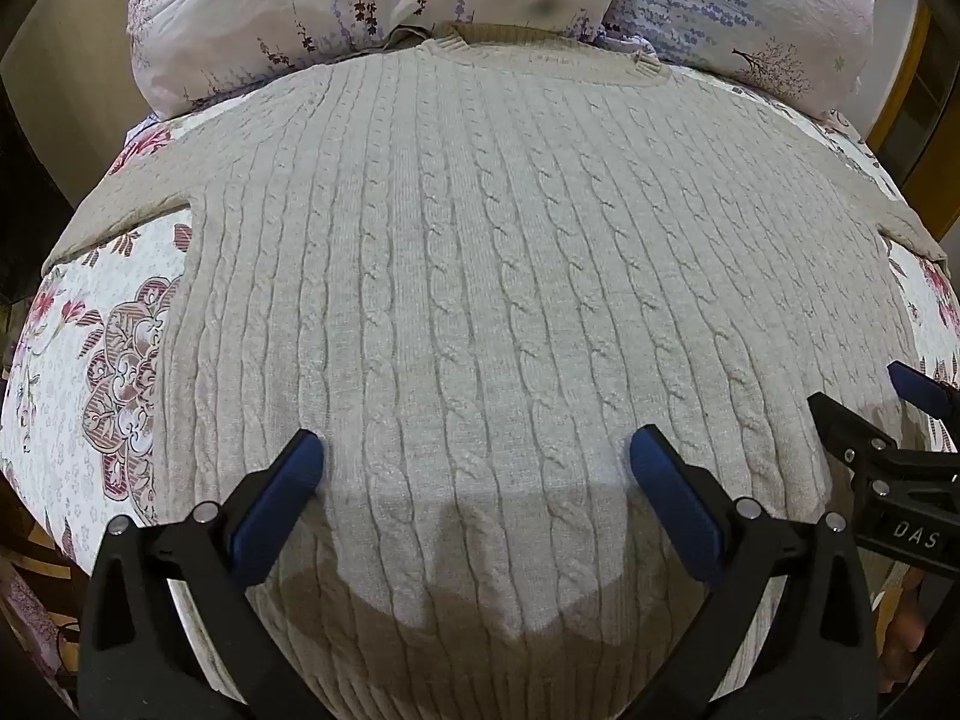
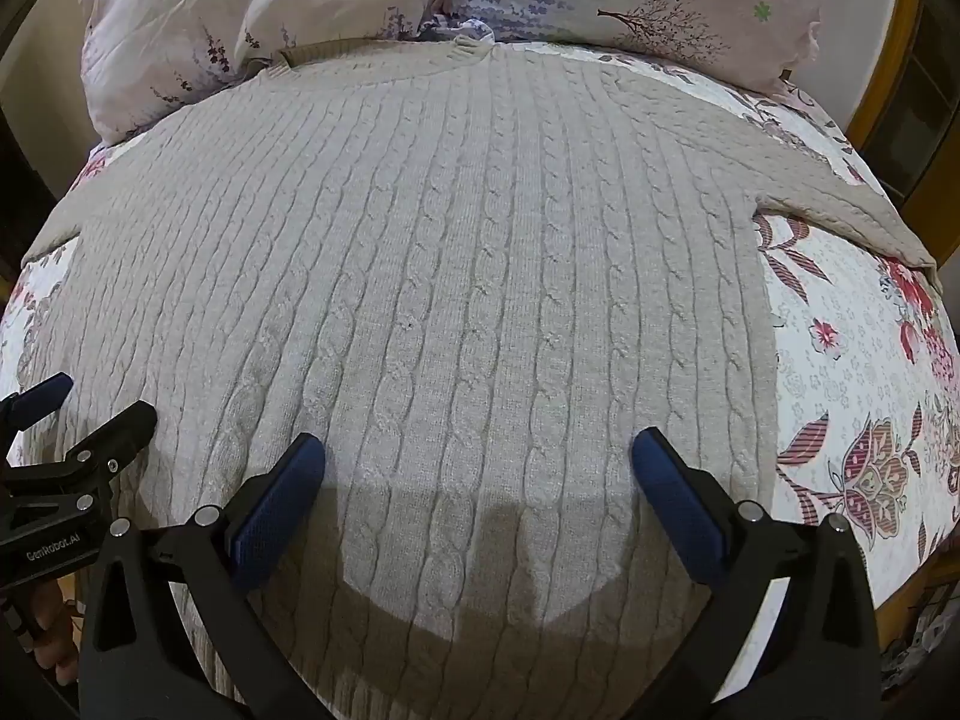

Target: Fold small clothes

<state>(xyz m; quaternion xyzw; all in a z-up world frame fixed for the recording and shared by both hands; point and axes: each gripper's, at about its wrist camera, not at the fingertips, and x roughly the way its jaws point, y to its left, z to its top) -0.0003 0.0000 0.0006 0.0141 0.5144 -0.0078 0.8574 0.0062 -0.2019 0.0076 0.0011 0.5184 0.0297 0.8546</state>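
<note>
A cream cable-knit sweater (image 1: 480,276) lies spread flat on a floral bedspread (image 1: 90,372), collar away from me, sleeves out to both sides. It also fills the right wrist view (image 2: 456,276). My left gripper (image 1: 477,456) is open and empty, hovering over the sweater's lower body. My right gripper (image 2: 478,453) is open and empty too, over the lower body further right. The right gripper shows at the right edge of the left wrist view (image 1: 864,402); the left gripper shows at the left edge of the right wrist view (image 2: 90,402).
Two pale floral pillows (image 1: 372,6) (image 2: 630,0) lie at the head of the bed, just beyond the sweater's collar (image 1: 522,39). The bedspread (image 2: 852,360) shows on both sides of the sweater. A wooden frame (image 2: 882,60) stands at the far right.
</note>
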